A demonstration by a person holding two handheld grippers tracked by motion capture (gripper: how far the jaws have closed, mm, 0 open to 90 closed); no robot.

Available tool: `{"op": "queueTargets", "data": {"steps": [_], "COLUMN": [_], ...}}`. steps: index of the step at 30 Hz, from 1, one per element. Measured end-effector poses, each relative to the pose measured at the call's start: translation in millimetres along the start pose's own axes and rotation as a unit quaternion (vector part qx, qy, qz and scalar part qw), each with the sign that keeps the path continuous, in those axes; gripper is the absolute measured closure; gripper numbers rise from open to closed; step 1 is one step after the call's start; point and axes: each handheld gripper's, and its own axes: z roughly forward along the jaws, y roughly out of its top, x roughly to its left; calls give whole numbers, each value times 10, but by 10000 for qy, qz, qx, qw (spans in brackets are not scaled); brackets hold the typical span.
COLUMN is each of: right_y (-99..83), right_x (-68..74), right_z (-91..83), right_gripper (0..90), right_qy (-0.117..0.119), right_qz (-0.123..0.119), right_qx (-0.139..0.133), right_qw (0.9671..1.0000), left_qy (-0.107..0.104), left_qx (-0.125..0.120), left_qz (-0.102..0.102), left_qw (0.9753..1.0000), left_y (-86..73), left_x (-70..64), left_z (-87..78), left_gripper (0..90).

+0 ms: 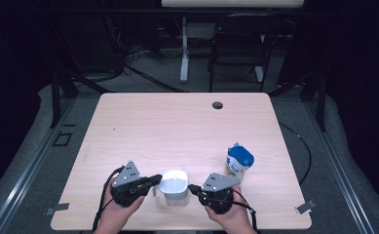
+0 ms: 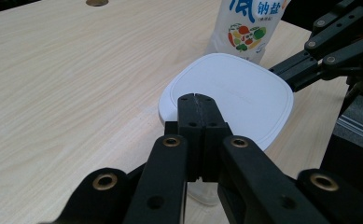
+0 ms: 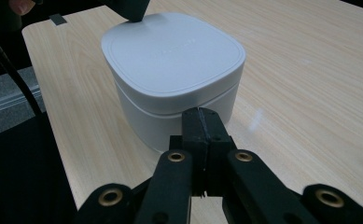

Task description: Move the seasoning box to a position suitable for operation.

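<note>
Jaws closed on both my grippers, left gripper (image 1: 154, 181) tip over white container (image 1: 174, 186) lid, possibly touching; right gripper (image 1: 193, 187) beside. Next: steady body, lift lid.

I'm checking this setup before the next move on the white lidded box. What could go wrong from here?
Both jaws are shut, so the left gripper and right gripper can only push the white box; it may slide or tip. The salt pouch stands close behind and might get knocked over.
</note>
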Motion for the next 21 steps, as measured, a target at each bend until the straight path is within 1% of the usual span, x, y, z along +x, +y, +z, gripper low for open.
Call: {"op": "queueTargets", "data": {"steps": [3,6,7,9,17,19,20,21], "right_y": [16,21,21,24,47,52,52,56], "right_x": [4,4,5,10,23,20,20,17], "right_z": [-14,-20,-17,-11,-8,-9,-9,-7], "right_gripper": [900,900,900,900,900,900,900,900], "right_qy": [8,14,54,49,36,47,47,54], "right_qz": [0,13,42,1,-7,-1,-1,-14], "right_qx": [-49,-64,-95,-44,-100,-95,-95,-91], "right_qw": [10000,10000,9999,10000,9999,9999,9999,9999], "left_qy": [-21,-28,-32,-20,-9,33,33,82], "left_qx": [-33,-30,-31,-25,-36,-36,-36,-26], "left_qz": [-61,-69,-71,-65,-81,-35,-35,-46], "left_qw": [10000,10000,10000,10000,10000,10000,10000,10000], "left_y": [-10,-13,-15,-17,-24,-30,-30,-31], "left_x": [8,13,17,19,13,8,8,16], "left_z": [-3,-6,-9,-13,-17,-23,-23,-30], "left_gripper": [900,900,900,900,900,900,899,884]}}
